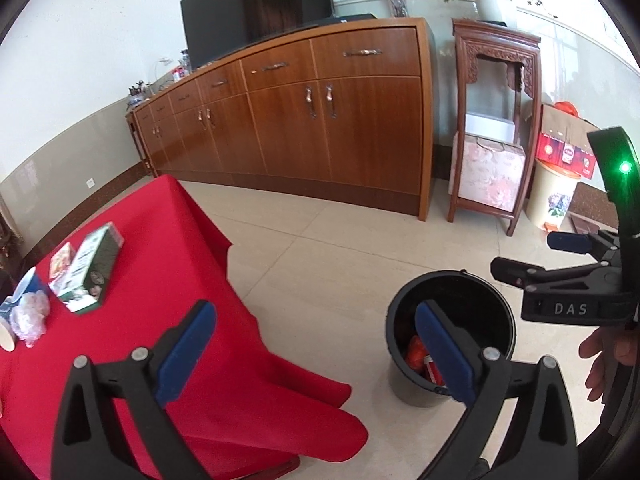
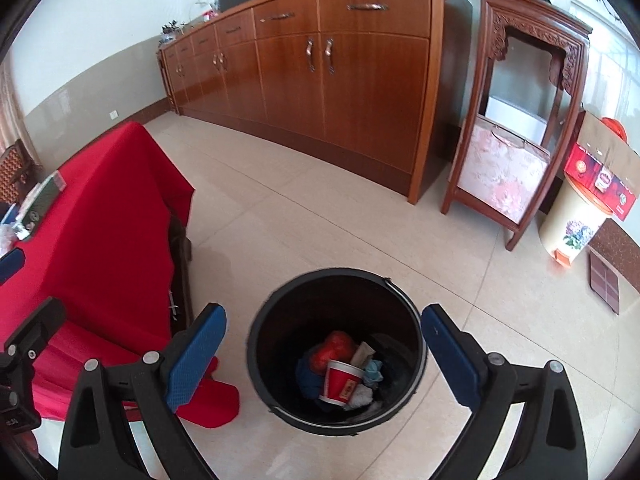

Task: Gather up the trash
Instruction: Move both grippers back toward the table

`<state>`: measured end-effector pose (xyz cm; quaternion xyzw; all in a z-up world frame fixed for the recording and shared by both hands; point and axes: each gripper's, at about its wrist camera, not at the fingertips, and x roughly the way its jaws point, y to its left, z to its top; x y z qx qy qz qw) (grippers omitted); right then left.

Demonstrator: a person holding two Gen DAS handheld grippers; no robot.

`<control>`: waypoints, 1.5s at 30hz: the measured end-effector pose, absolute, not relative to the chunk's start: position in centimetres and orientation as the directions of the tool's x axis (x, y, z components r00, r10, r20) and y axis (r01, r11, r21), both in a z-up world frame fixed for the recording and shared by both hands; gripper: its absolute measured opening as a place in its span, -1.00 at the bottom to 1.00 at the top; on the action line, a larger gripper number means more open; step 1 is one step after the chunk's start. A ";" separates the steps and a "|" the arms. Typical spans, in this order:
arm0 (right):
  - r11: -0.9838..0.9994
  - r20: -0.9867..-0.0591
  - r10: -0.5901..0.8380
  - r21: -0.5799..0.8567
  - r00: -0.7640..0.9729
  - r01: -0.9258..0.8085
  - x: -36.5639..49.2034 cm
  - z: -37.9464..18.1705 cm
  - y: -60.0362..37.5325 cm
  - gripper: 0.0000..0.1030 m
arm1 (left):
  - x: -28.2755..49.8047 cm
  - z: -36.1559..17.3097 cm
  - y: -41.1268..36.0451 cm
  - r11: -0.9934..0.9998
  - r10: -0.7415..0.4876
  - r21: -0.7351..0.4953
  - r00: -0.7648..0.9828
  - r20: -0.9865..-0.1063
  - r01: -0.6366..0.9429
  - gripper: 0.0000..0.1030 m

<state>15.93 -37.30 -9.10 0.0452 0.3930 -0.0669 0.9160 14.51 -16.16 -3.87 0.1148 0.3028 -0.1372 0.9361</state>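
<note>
Both claws spread, empty — only right claw sees the bin's red cup.

A table draped in a red cloth is seen at the left; on it are laid a green carton, a smaller packet just beside it, and crumpled plastic. On the tiled floor a black bucket is stood beside the table.

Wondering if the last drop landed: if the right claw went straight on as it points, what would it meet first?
Probably the black bin: the open, empty right claw points down into it, toward the red cup. Depth is unclear.
</note>
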 end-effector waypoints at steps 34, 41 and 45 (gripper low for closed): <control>0.983 -0.601 0.178 0.069 0.779 -0.171 15.1 -1.4 -18.4 0.93 | 9.3 0.1 2.9 0.998 0.053 0.058 0.851 -0.522 -0.027 0.96; 0.959 -0.565 0.261 0.062 0.783 -0.275 15.1 -0.5 -12.9 0.93 | 7.7 0.7 8.2 0.992 0.093 -0.019 0.846 -0.524 -0.121 0.96; 0.942 -0.557 0.307 0.060 0.772 -0.331 15.1 -0.3 -10.1 0.93 | 7.0 0.6 11.0 0.984 0.129 -0.039 0.843 -0.522 -0.175 0.96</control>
